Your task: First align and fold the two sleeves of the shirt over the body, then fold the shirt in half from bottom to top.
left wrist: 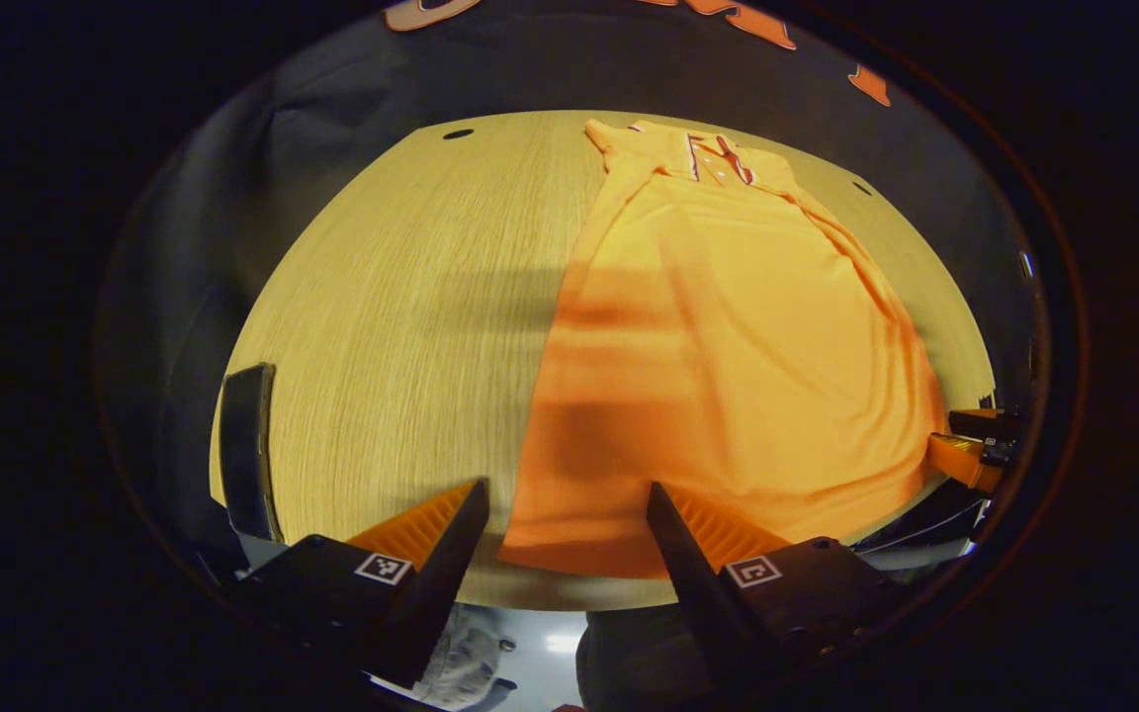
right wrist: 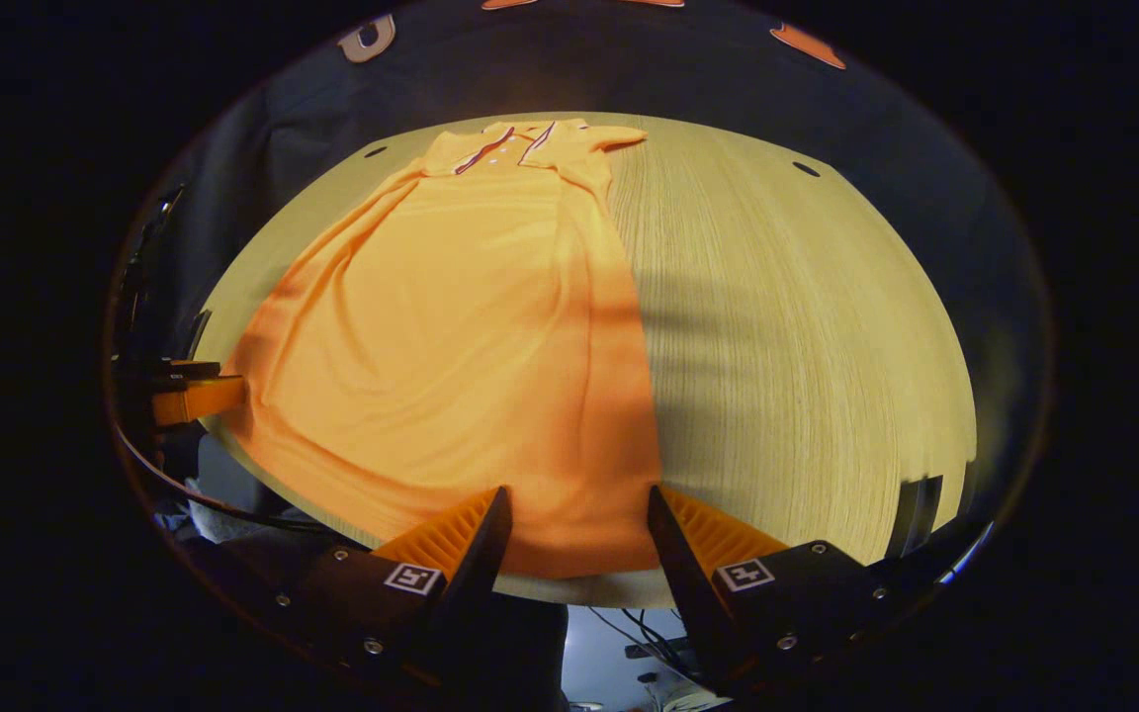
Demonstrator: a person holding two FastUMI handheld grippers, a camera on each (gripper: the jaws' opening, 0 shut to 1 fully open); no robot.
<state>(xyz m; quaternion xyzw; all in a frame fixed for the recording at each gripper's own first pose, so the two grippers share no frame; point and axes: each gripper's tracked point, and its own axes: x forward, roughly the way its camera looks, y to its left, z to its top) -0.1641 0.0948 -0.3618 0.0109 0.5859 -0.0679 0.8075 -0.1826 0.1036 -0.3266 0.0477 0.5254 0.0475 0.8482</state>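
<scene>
Orange shirt (left wrist: pixel 728 366) lies flat on the wooden table (left wrist: pixel 401 326), collar at the far end, hem at the near edge, both sleeves already folded in over the body. Left gripper (left wrist: pixel 567 514) hovers over the hem's left corner, jaws wide, nothing between them. Right gripper (right wrist: pixel 579 519) hovers over the hem's right corner, jaws wide too, empty. In the left gripper view the right gripper sits at the far right, by the table edge. A dark flat object (left wrist: pixel 248 450) lies near the table's left edge.
</scene>
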